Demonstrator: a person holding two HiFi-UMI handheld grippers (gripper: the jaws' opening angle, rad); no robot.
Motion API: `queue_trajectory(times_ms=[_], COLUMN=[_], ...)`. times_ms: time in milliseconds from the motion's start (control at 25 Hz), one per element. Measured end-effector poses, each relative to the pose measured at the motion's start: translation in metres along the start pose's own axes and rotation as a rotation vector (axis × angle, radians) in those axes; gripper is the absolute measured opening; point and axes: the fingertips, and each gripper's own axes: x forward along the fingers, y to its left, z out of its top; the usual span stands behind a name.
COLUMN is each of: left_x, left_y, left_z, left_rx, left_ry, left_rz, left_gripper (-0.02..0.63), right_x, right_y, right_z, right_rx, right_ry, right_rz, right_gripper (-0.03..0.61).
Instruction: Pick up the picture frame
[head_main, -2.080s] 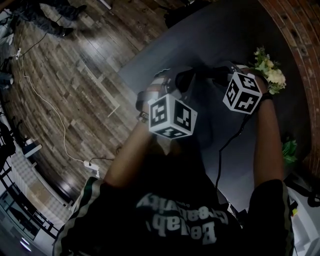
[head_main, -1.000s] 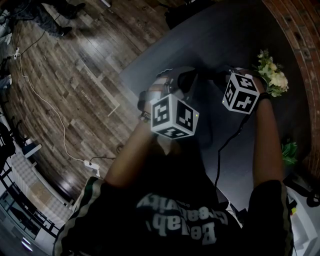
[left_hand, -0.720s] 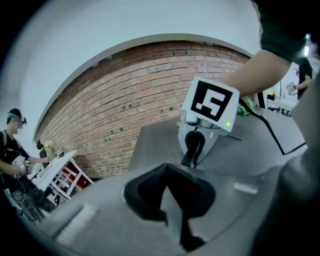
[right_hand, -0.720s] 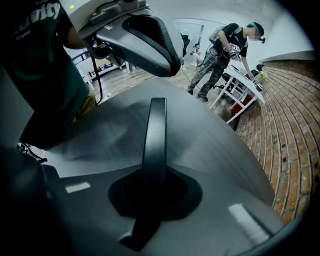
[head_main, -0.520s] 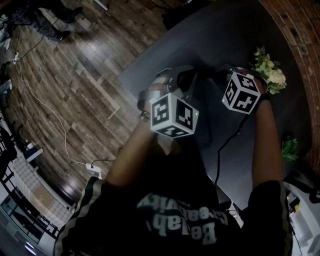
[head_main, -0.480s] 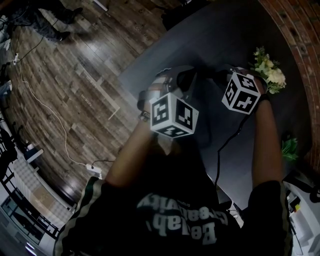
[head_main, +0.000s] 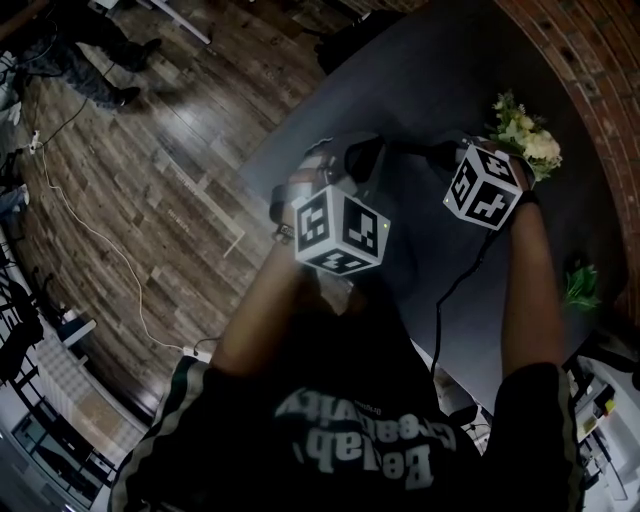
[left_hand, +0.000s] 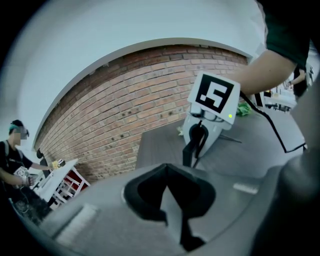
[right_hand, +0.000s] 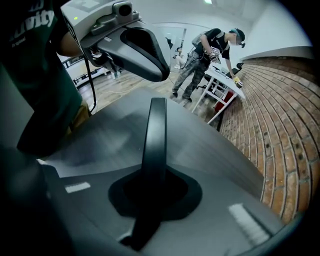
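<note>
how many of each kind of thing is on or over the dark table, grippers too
grippers: 2 (left gripper, right gripper)
picture frame: 1
bunch of white flowers: 1
green sprig: 1
total: 5

Table (head_main: 440, 60) surf. matt — floor (head_main: 150, 180) wood, wall (head_main: 600, 90) brick.

Left hand-held gripper (head_main: 365, 160): its marker cube sits a shade higher and further left in the head view.
Right hand-held gripper (head_main: 440, 152): come up a touch, jaws clamped on the picture frame (right_hand: 154, 135).
Flowers (head_main: 522, 125): were beside the right cube, now above it and closer.
Green plant (head_main: 583, 284): higher along the view's right edge.
Surface (head_main: 430, 60): slid up and left in the view.
</note>
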Motion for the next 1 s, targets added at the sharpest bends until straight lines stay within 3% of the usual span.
queue_trajectory(times_ms=[560, 1000], left_x=[-0.029, -0.059], left_y=[0.02, 0.032], left_z=[0.027, 0.05], left_rx=[0.066, 0.123], left_ry=[-0.044, -0.111], left_rz=[-0.003, -0.026], left_gripper=[0.005, 0.005], right_x=[-0.052, -0.103], right_y=[-0.008, -0.004], right_z=[0.02, 0.041], right_rx=[0.154, 0.323], right_ry=[-0.074, -0.119], right_rz=[-0.176, -0.375], right_gripper=[0.015, 0.015])
